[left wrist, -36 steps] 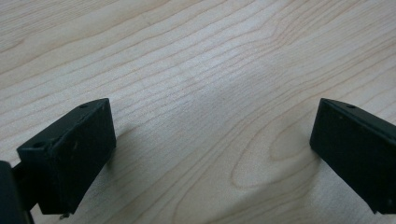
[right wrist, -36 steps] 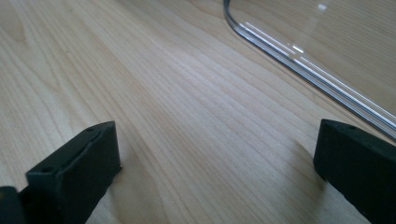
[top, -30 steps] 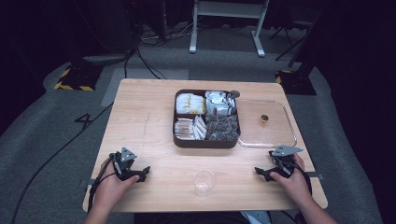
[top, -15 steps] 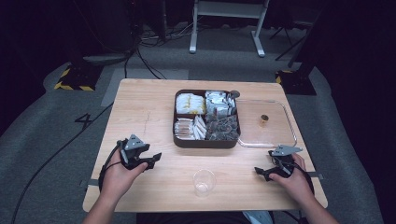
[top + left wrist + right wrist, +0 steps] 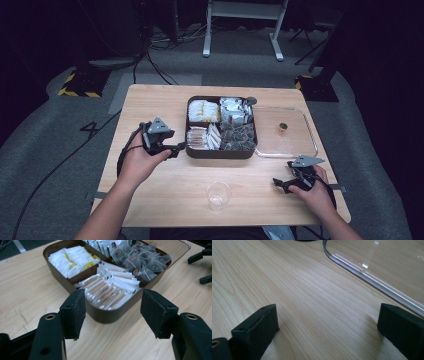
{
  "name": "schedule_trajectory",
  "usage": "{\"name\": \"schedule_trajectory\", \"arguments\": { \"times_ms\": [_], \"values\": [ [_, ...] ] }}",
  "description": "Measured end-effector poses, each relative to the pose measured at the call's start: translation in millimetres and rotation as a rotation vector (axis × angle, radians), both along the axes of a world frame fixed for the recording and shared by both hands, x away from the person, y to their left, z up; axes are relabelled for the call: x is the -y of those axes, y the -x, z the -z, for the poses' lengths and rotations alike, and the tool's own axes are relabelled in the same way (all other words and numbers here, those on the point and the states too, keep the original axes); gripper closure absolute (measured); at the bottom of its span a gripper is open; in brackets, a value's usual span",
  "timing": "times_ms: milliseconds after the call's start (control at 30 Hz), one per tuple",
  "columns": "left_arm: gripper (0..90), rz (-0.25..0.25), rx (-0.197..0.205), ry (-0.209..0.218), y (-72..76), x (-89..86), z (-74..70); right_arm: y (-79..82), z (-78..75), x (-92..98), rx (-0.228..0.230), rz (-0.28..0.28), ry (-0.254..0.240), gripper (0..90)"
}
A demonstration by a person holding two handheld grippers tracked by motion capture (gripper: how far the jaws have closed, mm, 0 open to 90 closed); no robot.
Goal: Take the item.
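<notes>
Since a second ago the left gripper (image 5: 176,148) has risen and advanced to the brown tray (image 5: 105,315), jaws apart over the paper sticks (image 5: 110,291). Closing wide there could pinch several at once; the right gripper (image 5: 283,183) rests on the table (image 5: 165,195), jaws apart too.

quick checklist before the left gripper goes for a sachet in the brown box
1. Left gripper jaws open: ok.
2. Aimed at the paper sachets in the near compartment of the brown box: ok.
3. Box lid off; clear lid lies beside it: ok.
4. Right gripper parked open, away from the box: ok.
5. Plastic cup upright and out of the path: ok.
6. One sachet separable from the stack: cannot tell.
</notes>
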State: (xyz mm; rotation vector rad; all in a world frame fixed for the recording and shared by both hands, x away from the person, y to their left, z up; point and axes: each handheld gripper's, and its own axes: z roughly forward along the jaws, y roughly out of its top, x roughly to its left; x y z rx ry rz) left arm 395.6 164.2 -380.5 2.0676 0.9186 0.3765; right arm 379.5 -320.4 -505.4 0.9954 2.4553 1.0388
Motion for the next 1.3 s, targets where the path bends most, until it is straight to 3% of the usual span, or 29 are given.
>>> {"name": "schedule_trajectory", "arguments": {
  "times_ms": [233,433,633,833,1033,1300],
  "values": [
    [38.0,0.047,0.008,0.000,-29.3,21.6,-8.7,0.0,-0.1,0.7,0.004,0.001,0.000,4.3],
    [37.6,0.037,-0.003,0.035,-53.5,36.7,-11.6,0.0,-0.1,0.7,0.004,0.001,0.000,4.4],
    [37.5,0.037,0.004,0.005,-76.5,53.1,-10.8,0.3,-0.2,1.1,0.005,-0.001,-0.002,5.1],
    [38.2,0.012,-0.015,-0.032,-99.1,69.0,-4.5,0.1,-0.2,1.2,0.005,-0.004,-0.002,5.1],
    [40.6,0.041,-0.021,-0.061,-122.1,83.4,2.2,-0.3,-0.2,1.4,0.005,-0.008,-0.001,5.1],
    [47.1,0.074,-0.077,-0.092,-150.7,89.5,25.5,-0.8,-0.2,1.6,0.005,-0.014,-0.002,5.1]
  ]
}}
